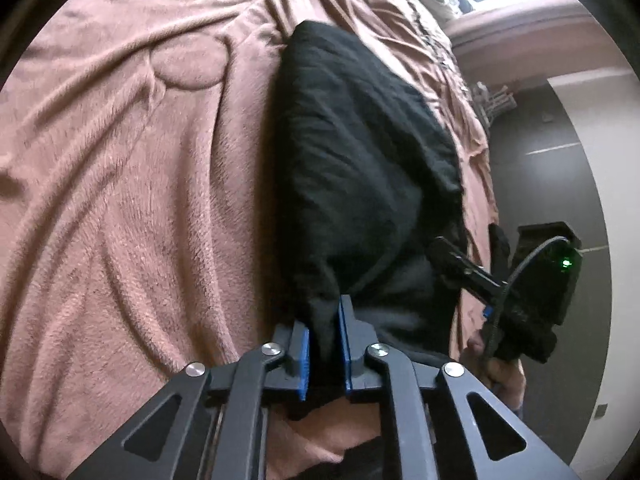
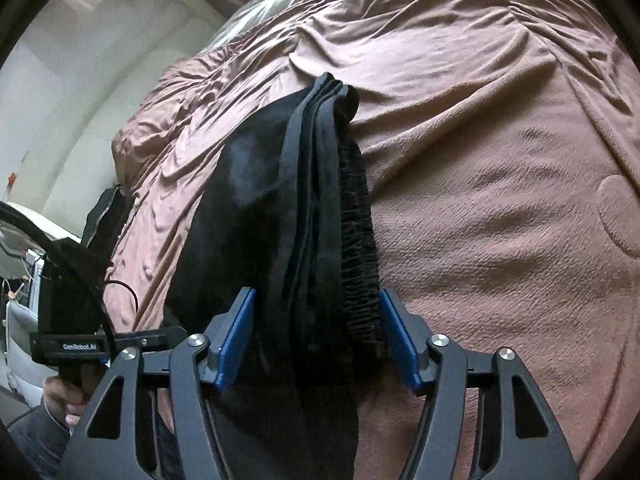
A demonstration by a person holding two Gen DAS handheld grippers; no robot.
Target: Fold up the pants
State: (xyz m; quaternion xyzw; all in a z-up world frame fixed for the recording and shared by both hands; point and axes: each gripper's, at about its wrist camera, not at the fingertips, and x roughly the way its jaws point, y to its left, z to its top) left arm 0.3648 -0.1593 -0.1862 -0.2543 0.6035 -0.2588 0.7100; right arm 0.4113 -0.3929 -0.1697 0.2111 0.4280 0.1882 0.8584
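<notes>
While the black pants [image 1: 360,168] lie bunched on the pink bedspread [image 1: 120,200], I have my left gripper [image 1: 324,344] with its jaws narrowed to a pinch on a fold of the dark cloth at the near end. From the right wrist view, my right gripper [image 2: 316,336] has its jaws about half wide around the thick stack of layers, hems and ribbed waistband together; the blue pads [image 2: 236,336] sit at either side, though I cannot tell how firmly they press. The pants [image 2: 304,208] run away from me across the bedspread [image 2: 500,200].

Beside the bed I see grey floor [image 1: 560,184] and a pale wall [image 2: 80,80]. In each view the other gripper shows at the edge, held by a hand [image 1: 504,376] with a cable trailing. The clutter at the far end of the bed is too blurred to name, and the pants' near end drops out of sight beneath my jaws.
</notes>
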